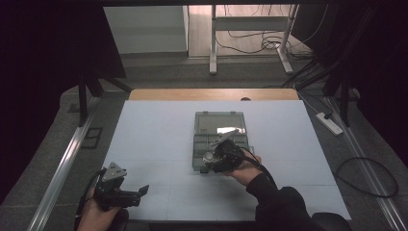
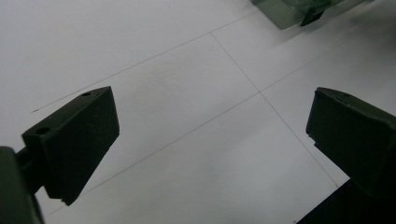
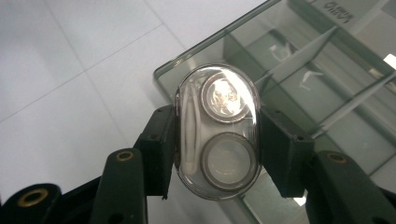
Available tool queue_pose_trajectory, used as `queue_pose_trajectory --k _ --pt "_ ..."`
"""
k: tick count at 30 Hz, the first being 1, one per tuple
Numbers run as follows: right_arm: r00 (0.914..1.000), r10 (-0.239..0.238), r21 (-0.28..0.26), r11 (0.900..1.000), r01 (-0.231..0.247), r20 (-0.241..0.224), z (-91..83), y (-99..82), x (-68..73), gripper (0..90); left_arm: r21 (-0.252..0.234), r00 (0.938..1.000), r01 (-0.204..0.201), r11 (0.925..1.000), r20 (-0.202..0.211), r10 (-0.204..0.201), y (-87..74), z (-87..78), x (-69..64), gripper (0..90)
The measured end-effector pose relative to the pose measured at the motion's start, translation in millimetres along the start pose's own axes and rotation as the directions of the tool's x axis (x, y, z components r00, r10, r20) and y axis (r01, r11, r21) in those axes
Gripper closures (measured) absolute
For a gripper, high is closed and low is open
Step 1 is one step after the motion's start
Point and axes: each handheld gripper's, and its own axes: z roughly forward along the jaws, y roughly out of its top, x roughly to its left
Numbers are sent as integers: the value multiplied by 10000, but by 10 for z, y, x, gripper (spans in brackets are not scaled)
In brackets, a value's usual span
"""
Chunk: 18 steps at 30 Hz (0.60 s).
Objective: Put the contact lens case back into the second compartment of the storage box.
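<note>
Right hand-held gripper [image 3: 217,135] is clamped on a clear oval case [image 3: 215,130], squeezed between both pads at frame centre, hovering over the near corner of the open compartment box [image 3: 327,79] mid-table [image 1: 159,125]. Left hand-held gripper [image 2: 210,135] sits lower left, jaws spread, grasping nothing.

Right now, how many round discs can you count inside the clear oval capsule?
2. In the clear oval capsule, gripped by the right hand-held gripper, one shiny disc sits at the far end and one duller disc at the near end. More may be hidden behind them.
</note>
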Motion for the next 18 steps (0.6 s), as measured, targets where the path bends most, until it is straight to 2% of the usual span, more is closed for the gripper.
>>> queue_pose_trajectory --k 9,18 --pt "9976 430 -200 9989 -420 534 53 86 -66 490 -3 10000 2 10000 1 -2 1 1 0 25" --pt "9877 809 -348 9964 -770 1334 138 195 -169 490 -2 10000 -6 10000 2 6 1 0 3 25"
